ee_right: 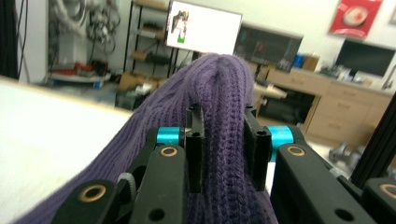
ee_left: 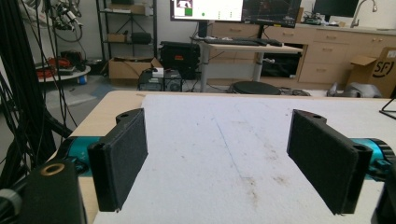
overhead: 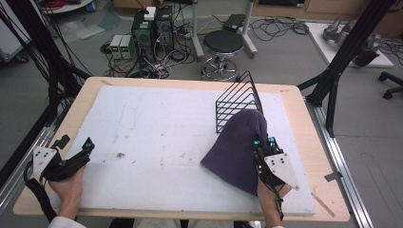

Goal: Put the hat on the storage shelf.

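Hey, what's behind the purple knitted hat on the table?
Behind the purple knitted hat, held by the right gripper, stands a black wire rack. The hat's top leans against and covers the rack's lower right part; anything there is hidden.

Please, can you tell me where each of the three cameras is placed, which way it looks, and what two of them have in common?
High view: above the person's side, looking forward and down on the table; both hands and grippers enter from below.
Left gripper view: on the left gripper, looking along its open jaws over the white mat.
Right gripper view: on the right gripper, its jaws pinching the purple knit hat.
Shared: the high view also shows the hat.
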A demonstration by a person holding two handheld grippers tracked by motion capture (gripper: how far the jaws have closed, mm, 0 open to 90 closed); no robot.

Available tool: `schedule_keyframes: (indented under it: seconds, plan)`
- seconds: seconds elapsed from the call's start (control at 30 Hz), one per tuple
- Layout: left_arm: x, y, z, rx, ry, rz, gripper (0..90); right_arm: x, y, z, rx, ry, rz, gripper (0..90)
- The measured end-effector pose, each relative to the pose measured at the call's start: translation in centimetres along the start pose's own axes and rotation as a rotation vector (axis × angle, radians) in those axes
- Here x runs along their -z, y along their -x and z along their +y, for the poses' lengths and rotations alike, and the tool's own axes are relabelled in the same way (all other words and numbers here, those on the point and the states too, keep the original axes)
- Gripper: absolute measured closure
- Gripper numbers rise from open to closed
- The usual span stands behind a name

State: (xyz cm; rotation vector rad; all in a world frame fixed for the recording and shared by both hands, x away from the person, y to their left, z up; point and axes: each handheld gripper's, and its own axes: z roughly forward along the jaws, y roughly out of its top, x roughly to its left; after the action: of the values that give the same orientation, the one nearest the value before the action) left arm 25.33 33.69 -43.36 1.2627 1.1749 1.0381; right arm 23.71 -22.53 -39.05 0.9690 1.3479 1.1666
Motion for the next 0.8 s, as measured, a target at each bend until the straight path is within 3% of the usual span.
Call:
schedule_keyframes:
  seconds: [0.13,0.2,0.3,0.33,0.63,0.67,0.8]
  plan:
    - [0.1,0.0,0.0,-0.001,0.003,-0.001,20.4,-0.1,0.1,0.6,-0.005,0.059,-0.02,75.5]
    - [0.2,-0.1,0.0,0.003,0.003,0.0,20.5,0.0,0.1,0.8,-0.004,0.063,-0.03,75.5]
    - [0.2,-0.1,0.0,0.042,0.011,-0.005,20.4,0.1,0.2,1.2,0.001,0.076,-0.043,75.5]
    - [0.2,0.2,0.1,0.036,0.019,-0.012,20.5,0.1,0.3,1.3,0.005,0.083,-0.046,75.5]
    - [0.3,0.8,0.9,0.046,0.051,-0.056,20.3,0.1,-0.1,3.3,0.018,0.159,-0.039,75.0]
    - [0.5,0.9,1.1,0.072,0.057,-0.069,20.3,0.0,-0.3,3.6,0.023,0.169,-0.039,74.9]
    - [0.5,1.2,1.5,0.086,0.071,-0.087,20.3,-0.4,-1.0,4.9,0.03,0.199,-0.025,74.7]
